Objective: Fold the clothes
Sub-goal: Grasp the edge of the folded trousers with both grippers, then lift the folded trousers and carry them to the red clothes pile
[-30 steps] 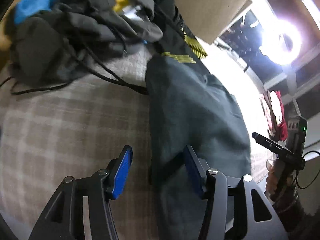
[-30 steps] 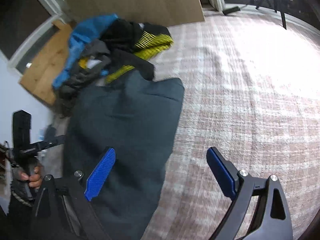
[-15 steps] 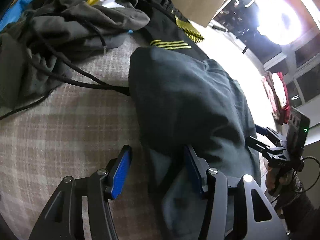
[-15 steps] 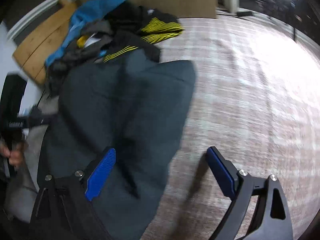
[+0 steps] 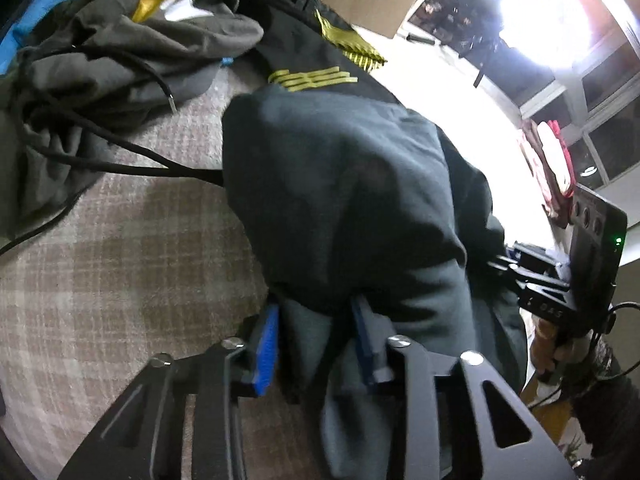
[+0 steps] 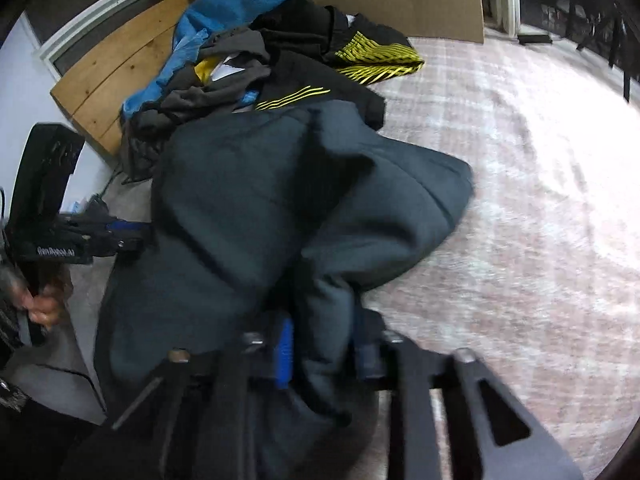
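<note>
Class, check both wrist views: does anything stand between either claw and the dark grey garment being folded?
Nothing visible does. The left claw and the right claw each pinch the dark grey garment directly. The pile of other clothes lies beyond it on the checked cover.

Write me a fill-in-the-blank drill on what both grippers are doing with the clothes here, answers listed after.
1. The left hand-held gripper is shut on the dark ____ garment.
2. The right hand-held gripper is ____ on the same garment.
3. The black garment in the pile behind has ____ stripes.
4. The clothes lie on a ____-patterned cover.

Missing words: grey; shut; yellow; plaid
</note>
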The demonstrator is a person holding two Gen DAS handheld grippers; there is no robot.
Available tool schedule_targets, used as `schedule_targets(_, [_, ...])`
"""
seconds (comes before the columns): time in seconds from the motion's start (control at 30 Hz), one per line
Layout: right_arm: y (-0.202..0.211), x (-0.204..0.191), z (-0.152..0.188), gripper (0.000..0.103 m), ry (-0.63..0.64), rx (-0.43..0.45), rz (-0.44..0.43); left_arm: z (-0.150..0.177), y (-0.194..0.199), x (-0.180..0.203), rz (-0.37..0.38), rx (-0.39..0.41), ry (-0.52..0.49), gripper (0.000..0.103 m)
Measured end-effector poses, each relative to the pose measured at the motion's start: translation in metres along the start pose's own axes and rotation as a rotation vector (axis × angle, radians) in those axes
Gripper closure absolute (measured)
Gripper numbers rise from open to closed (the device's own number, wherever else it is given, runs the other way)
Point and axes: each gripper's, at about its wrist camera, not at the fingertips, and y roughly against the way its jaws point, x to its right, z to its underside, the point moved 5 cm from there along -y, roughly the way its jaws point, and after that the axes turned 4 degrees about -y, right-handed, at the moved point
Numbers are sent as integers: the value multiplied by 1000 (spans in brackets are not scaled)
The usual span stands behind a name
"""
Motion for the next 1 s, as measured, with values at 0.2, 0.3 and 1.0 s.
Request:
schedule_targets(0.2, [12,-12,-4,91,-42,33,2,4,13,-9,113,72,106,93])
schedule_targets(0.3, [29,-13,-13,91,-45,54,29,6,18,-4,152,90,113,95])
schedule_targets(1.0, [26,26,-6,91,-60,0,145,-3,2,25,156,43,32,94])
